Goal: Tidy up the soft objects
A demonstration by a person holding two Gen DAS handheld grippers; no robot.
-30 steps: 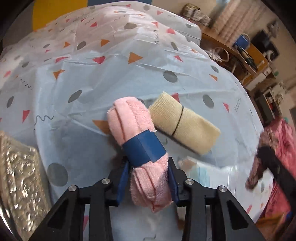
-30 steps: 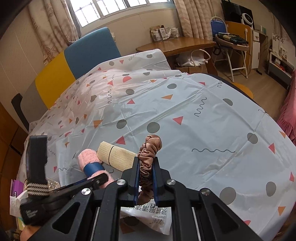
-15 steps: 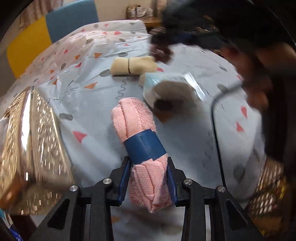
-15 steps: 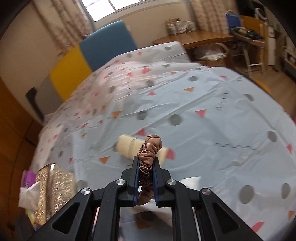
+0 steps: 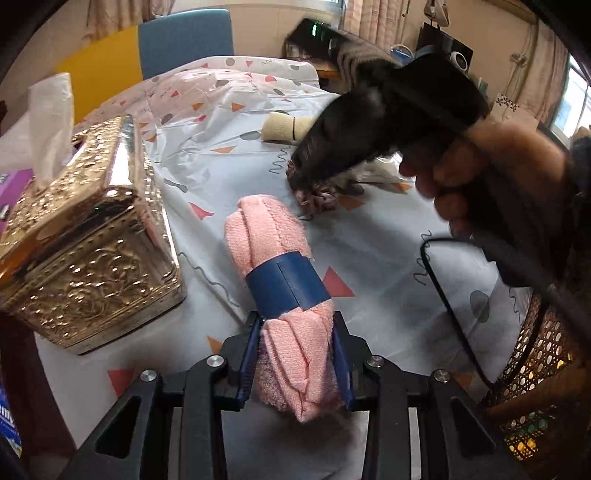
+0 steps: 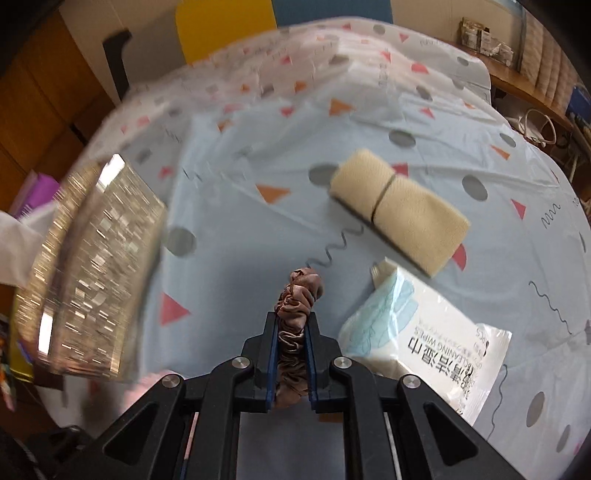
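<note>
Pink towel roll [image 5: 284, 295] clamped in left hand-held gripper [image 5: 295, 363], brown scrunchie [image 6: 297, 310] pinched by right hand-held gripper [image 6: 291, 363], wipes packet [image 6: 424, 339] right-view only

A lived-in home room. A table [image 6: 258, 221] under a patterned plastic cloth carries a gilt tissue box [image 5: 92, 236]. Behind the table stand yellow and blue chairs [image 5: 184, 40], curtains [image 5: 373, 22] and a cluttered wooden desk [image 6: 532, 96]; a cane chair [image 5: 535, 362] sits beside the table.

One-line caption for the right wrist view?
Right tongs grip a brown scrunchie above the tablecloth.
</note>
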